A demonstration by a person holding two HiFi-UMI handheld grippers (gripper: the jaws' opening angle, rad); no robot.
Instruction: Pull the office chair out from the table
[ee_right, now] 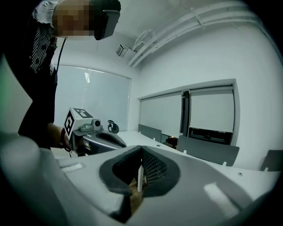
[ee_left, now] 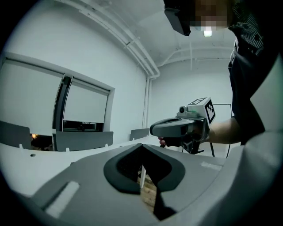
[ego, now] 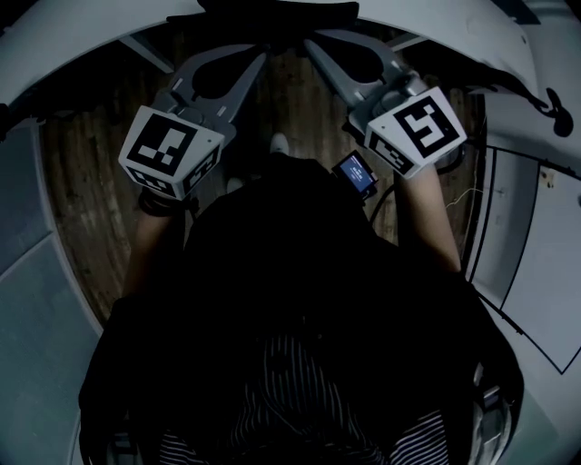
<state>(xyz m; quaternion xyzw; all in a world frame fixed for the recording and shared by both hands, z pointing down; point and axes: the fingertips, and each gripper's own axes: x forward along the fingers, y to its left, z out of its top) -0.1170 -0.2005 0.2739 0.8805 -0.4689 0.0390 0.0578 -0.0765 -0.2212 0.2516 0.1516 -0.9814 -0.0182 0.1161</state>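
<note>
Across the top and both sides of the head view, a white table (ego: 54, 41) curves round, with wood floor (ego: 82, 182) in the gap below it. Person (ego: 300, 309) in dark clothes fills lower centre, one forearm out to each gripper.

Chair (ego: 272, 16) is the dark shape at top centre, tucked against the table edge, just past the gripper tips. Contact can't be told from this view. Right gripper view shows its black mesh through the loop of the jaws, low centre. Left gripper view shows only a dark mass there, plus floor and a thin white upright.

Left gripper (ego: 260, 57) is upper left of centre, angled toward top centre, jaws pressed together at the tips, nothing pinched. Right gripper (ego: 311, 43) is upper right of centre, angled in toward it, jaws also pressed together, nothing pinched. The two sets of tips are near each other but apart.

Gripper views show white walls, window blinds (ee_right: 208, 110) down, grey divider panels (ee_left: 82, 140) on the table. Marker cubes (ego: 168, 150) sit at each gripper's rear. Small lit screen (ego: 354, 173) is just below the right cube.
</note>
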